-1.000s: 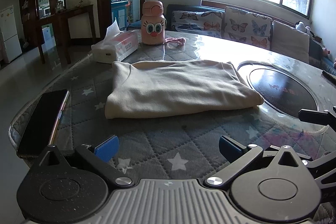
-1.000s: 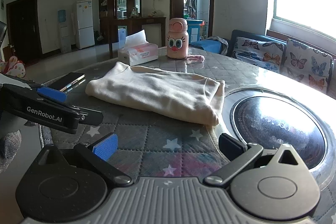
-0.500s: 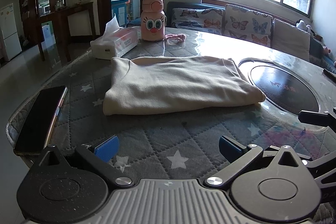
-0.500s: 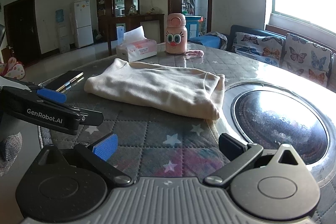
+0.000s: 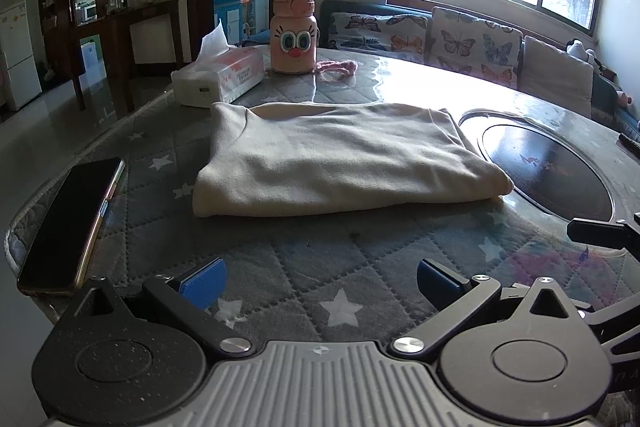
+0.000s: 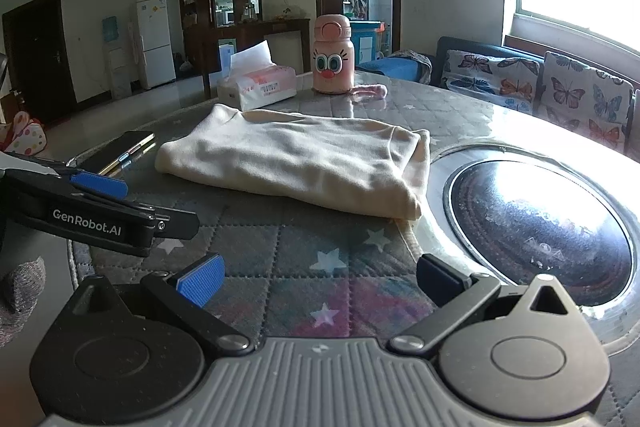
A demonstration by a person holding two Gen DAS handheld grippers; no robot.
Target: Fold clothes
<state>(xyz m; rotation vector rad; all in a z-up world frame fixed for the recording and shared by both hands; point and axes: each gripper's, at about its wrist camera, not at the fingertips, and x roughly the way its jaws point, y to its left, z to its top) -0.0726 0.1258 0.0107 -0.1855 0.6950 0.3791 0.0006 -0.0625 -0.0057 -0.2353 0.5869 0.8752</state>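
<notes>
Cream knit garment, folded, lies mid-desk, right end touching the dark round inset. Left tongs and right tongs gape empty, near edge. Risk: single-layer pinch unravels fold; sweep knocks black phone off left edge.

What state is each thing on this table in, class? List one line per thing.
Cream garment: folded, lying flat.
Phone: flat, screen dark.
Tissue box: open, tissue sticking up.
Pink bottle: upright, lid closed.
Left gripper: open, empty.
Right gripper: open, empty.
</notes>
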